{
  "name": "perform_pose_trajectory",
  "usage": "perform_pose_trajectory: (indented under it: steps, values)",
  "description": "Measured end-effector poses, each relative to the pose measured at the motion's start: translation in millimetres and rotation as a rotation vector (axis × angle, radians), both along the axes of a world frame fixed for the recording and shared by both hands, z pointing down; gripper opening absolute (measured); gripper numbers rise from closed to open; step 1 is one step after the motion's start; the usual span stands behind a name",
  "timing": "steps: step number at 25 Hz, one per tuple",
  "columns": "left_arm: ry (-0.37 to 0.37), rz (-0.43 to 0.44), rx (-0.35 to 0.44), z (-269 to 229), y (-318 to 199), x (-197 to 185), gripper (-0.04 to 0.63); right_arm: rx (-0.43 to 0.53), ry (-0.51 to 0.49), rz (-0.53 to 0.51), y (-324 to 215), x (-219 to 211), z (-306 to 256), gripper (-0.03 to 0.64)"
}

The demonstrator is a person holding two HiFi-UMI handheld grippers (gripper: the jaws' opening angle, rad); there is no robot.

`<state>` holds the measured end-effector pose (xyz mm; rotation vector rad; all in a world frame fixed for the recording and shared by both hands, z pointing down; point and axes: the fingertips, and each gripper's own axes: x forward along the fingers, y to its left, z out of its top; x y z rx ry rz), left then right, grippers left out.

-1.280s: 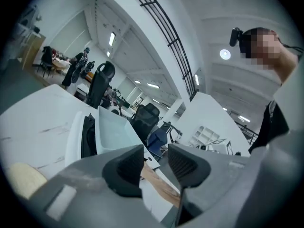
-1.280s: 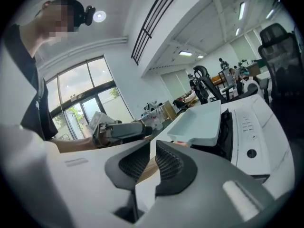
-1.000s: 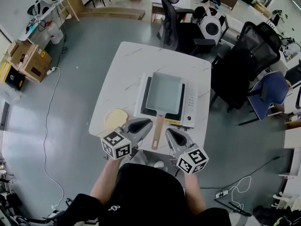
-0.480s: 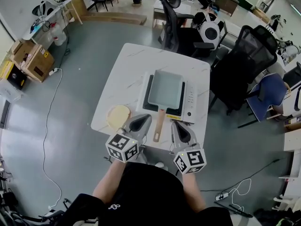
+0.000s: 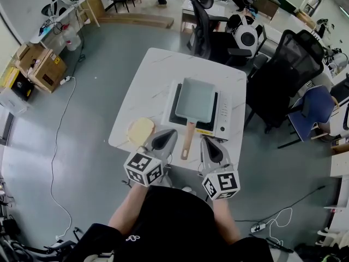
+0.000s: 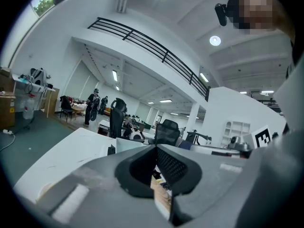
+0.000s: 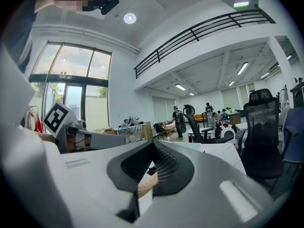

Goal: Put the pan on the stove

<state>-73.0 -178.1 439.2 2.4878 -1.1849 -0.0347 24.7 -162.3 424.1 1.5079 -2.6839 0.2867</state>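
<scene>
A grey rectangular pan point(image 5: 195, 100) lies on the black-topped stove point(image 5: 221, 123) on the white table point(image 5: 147, 83). Its wooden handle point(image 5: 187, 141) points toward me. My left gripper point(image 5: 166, 136) hovers just left of the handle's end, and my right gripper point(image 5: 206, 142) just right of it. Both are shut and hold nothing. In the left gripper view the left gripper point(image 6: 156, 147) has its jaws pressed together, with a strip of the wooden handle point(image 6: 160, 190) showing below them. In the right gripper view the right gripper point(image 7: 153, 144) is likewise closed and empty.
A round pale wooden disc point(image 5: 140, 129) lies on the table left of the stove, close to my left gripper. Black office chairs point(image 5: 283, 75) stand behind and to the right of the table. Cardboard boxes point(image 5: 41, 64) sit on the floor at far left.
Both grippers have risen a little beside the handle. The pan stays where it was on the stove.
</scene>
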Motion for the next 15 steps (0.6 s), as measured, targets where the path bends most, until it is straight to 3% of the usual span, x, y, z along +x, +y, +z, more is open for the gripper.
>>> perform_pose_trajectory:
  steps: [15]
  values:
    - [-0.005, -0.004, -0.003, -0.9, -9.9, 4.4, 0.000, 0.023, 0.027, -0.002, -10.0, 8.4, -7.8, -0.003]
